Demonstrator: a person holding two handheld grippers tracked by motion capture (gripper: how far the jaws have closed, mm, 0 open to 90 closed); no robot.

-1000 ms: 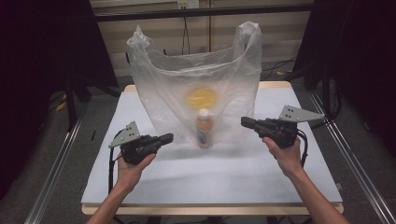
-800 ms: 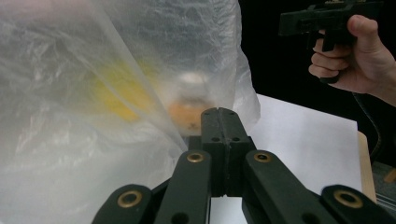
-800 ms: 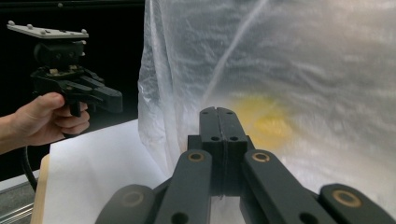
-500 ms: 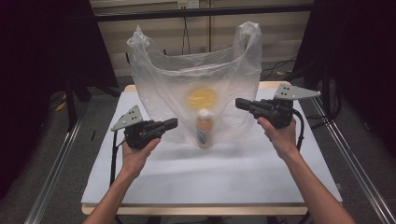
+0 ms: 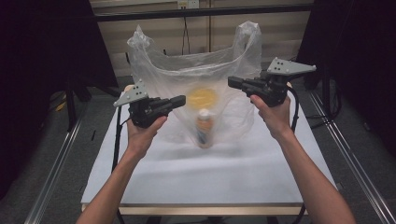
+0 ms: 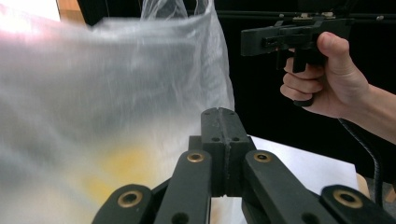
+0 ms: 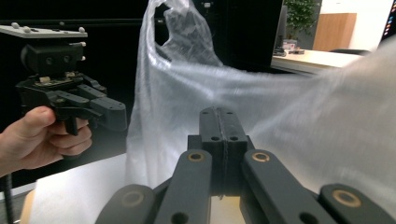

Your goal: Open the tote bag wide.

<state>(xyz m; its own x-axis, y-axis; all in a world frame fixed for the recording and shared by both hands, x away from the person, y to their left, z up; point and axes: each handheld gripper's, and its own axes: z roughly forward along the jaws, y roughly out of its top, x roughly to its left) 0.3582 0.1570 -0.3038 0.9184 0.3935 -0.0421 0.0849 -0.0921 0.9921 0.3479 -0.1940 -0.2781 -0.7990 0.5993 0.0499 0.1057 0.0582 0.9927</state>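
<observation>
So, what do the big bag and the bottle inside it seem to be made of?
The bag looks like thin, clear plastic film with a slightly glossy finish: it wrinkles, and its contents show through it. The bottle seems to be plastic, with a pale cap and an orange body, though the film blurs it too much to be sure. The round yellow thing behind it is too hazy to judge.

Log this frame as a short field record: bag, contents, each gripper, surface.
bag: clear plastic bag, standing upright, handles up
contents: bottle and a yellow round item, blurred through the plastic
left gripper: jaws shut, raised beside the bag, holding nothing
right gripper: jaws shut, raised beside the bag, holding nothing
surface: white table
</observation>
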